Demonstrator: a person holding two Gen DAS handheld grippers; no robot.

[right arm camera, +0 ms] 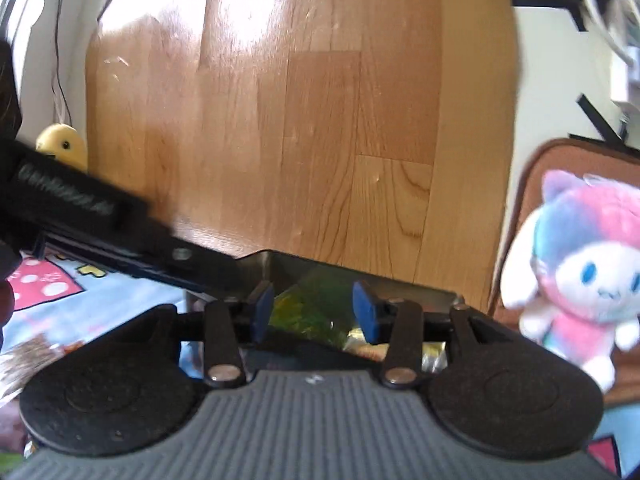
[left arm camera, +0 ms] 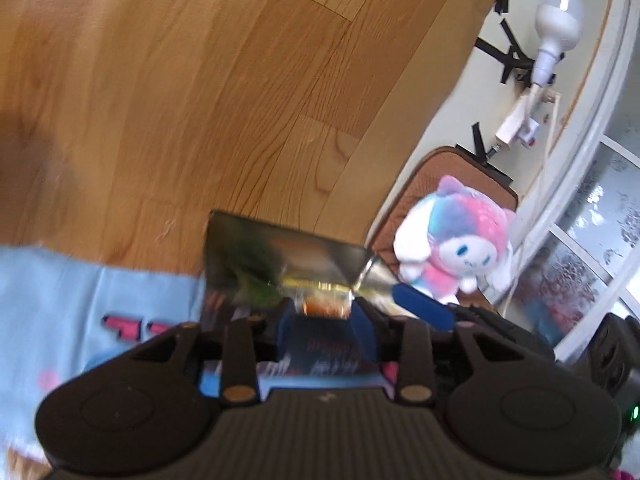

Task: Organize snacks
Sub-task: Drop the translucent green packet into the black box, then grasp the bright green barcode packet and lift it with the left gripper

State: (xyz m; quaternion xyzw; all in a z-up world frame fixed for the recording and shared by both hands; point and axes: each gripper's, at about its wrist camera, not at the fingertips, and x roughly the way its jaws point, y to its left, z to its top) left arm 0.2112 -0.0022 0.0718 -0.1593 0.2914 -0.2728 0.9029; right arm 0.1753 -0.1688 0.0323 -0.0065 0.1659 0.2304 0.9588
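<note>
A shiny metal tray (left arm camera: pixel 248 240) lies just ahead of my left gripper (left arm camera: pixel 326 320). It holds snack packets, one green (left arm camera: pixel 256 280) and one orange-gold (left arm camera: pixel 324 304). The left gripper's blue pads sit at the near rim with a gap between them and a dark packet below; whether they pinch anything is unclear. In the right wrist view my right gripper (right arm camera: pixel 314 310) is open above the same tray (right arm camera: pixel 400 284), over a green packet (right arm camera: pixel 310 304). The left gripper's black body (right arm camera: pixel 100 216) reaches in from the left.
A pink and blue plush toy (left arm camera: pixel 456 240) sits on a brown cushion (left arm camera: pixel 432 168) to the right, also in the right wrist view (right arm camera: pixel 584 264). A light blue printed cloth (left arm camera: pixel 80 288) covers the near surface. Wood floor (left arm camera: pixel 200 100) lies beyond. A yellow plush (right arm camera: pixel 62 146) sits far left.
</note>
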